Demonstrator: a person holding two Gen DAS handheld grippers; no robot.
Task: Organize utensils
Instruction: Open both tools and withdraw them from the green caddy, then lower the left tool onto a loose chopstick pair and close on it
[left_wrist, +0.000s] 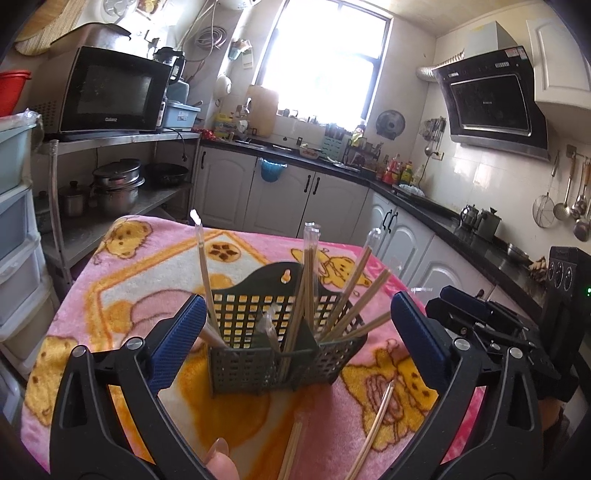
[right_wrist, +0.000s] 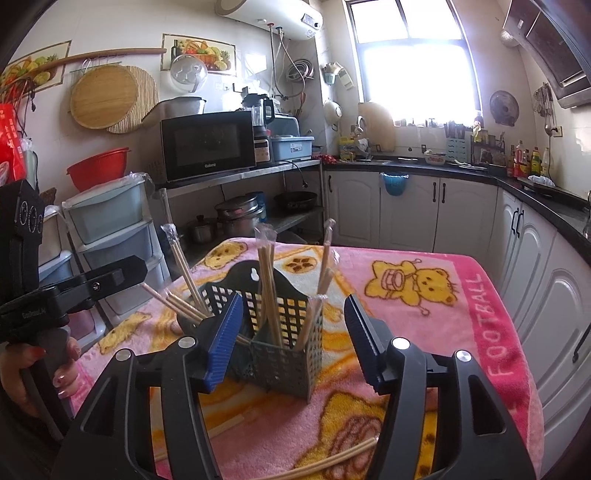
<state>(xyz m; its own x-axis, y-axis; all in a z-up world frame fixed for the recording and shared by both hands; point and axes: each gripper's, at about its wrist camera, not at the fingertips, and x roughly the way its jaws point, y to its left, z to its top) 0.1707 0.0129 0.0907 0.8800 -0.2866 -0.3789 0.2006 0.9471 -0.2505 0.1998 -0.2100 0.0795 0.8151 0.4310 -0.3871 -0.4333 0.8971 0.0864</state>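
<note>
A: The left gripper (left_wrist: 297, 325) is released, holding nothing; loose chopsticks (left_wrist: 371, 435) lie near on the blanket (left_wrist: 110, 266).

B: The right gripper (right_wrist: 293, 334) is also spread wide. Its view shows the basket (right_wrist: 273, 332) on the table with wrapped chopsticks upright, the microwave (right_wrist: 208, 146) far behind.

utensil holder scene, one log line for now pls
left hand-held gripper open | right hand-held gripper open | chopsticks in utensil holder | loose chopsticks on blanket
</note>
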